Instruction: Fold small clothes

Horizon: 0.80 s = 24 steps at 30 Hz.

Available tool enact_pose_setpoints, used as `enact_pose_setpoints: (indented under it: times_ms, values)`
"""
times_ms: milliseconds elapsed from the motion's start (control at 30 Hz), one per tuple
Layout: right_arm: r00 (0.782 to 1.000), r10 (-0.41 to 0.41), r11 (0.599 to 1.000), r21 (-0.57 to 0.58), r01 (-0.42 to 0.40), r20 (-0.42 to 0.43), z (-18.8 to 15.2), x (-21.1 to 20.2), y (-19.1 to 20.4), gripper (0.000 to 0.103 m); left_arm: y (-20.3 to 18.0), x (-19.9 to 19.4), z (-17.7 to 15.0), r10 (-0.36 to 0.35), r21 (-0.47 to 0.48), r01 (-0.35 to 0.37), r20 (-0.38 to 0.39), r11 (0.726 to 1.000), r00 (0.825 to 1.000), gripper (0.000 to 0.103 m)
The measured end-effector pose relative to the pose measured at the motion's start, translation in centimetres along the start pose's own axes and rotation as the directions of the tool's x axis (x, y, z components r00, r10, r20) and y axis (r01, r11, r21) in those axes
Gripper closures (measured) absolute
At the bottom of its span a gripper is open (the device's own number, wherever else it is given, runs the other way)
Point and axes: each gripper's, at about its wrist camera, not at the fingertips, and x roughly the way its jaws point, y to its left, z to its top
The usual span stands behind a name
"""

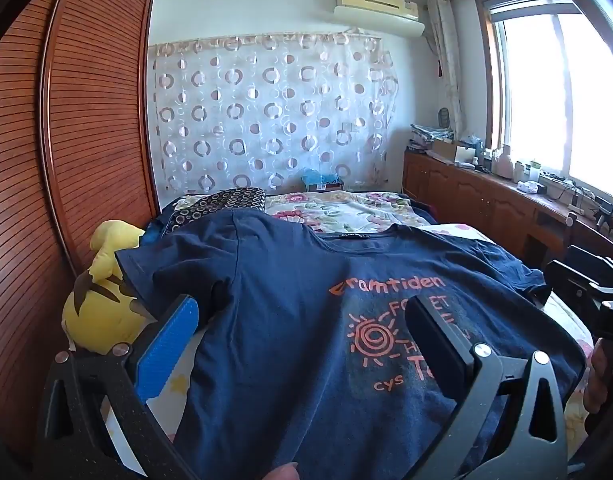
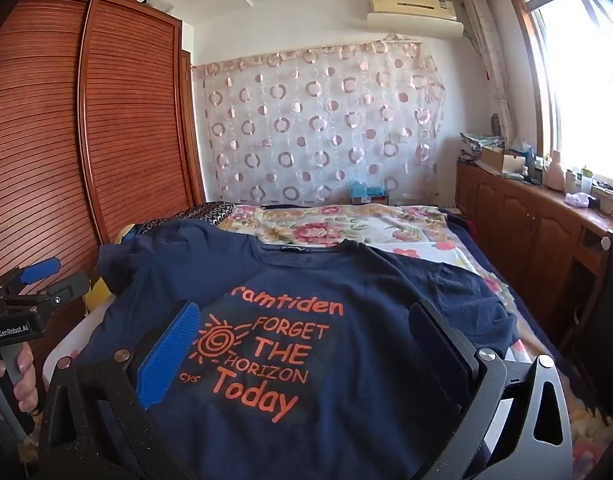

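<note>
- T-shirt: navy, lies spread flat, front up, on the bed. Collar points to the far end, hem toward the cameras.
- Orange print on the chest reads "ramtiden / FORGET THE HORIZON / Today", with a spiral sun beside it.
- Its left sleeve, as seen, lies out flat near the bed edge; the other sleeve is rumpled, partly bunched.
- Left gripper: jaws wide apart, nothing between them. It hovers over the shirt's lower left part; blue pad over the shirt's edge, black finger over the print. Contact with the cloth cannot be told.
- Right gripper: jaws wide apart, holding nothing. Poised above the chest print, blue pad to one side of it and black finger to the other.
- Left gripper also shows in the right wrist view, held by a hand off the bed's left edge.
- Yellow plush sits between bed and wardrobe, beside the near sleeve.
- Floral quilt covers the far part of the bed beyond the collar.
- Low cabinet under the window on the right, its top crowded with small items.
</note>
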Motion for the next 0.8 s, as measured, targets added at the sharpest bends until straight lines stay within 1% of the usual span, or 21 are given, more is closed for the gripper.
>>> enact_pose_setpoints:
  times_ms: [33, 100, 267, 300, 467, 800]
  values:
    - [1.0, -0.008, 1.0, -0.012, 0.007, -0.019, 0.01, 0.04, 0.03, 0.0, -0.03, -0.01, 0.03, -0.001, -0.001, 0.001, 0.002, 1.0, 1.0, 0.0]
    - [1.0, -0.007, 1.0, -0.012, 0.007, -0.021, 0.02, 0.11, 0.01, 0.0, -0.14, -0.02, 0.1, 0.0, -0.003, 0.0, 0.005, 1.0, 1.0, 0.0]
    - [1.0, -0.01, 1.0, -0.01, 0.01, -0.009, 0.05, 0.06, -0.06, 0.0, -0.73, -0.03, 0.26, 0.003, -0.006, -0.003, 0.014, 1.0, 1.0, 0.0]
    - [1.0, -0.009, 1.0, -0.01, 0.009, -0.007, 0.03, 0.0, 0.25, 0.0, 0.08, -0.07, 0.03, -0.008, -0.012, 0.008, 0.006, 1.0, 1.0, 0.0]
    - [1.0, -0.004, 1.0, -0.008, 0.004, -0.002, 0.09, -0.14, 0.25, 0.0, 0.24, -0.2, 0.17, -0.006, -0.012, 0.006, 0.011, 1.0, 1.0, 0.0]
    - [1.0, -0.003, 1.0, -0.01, 0.003, -0.001, -0.23, -0.27, 0.37, 0.0, -0.34, 0.07, -0.18, -0.004, -0.005, 0.004, 0.011, 1.0, 1.0, 0.0]
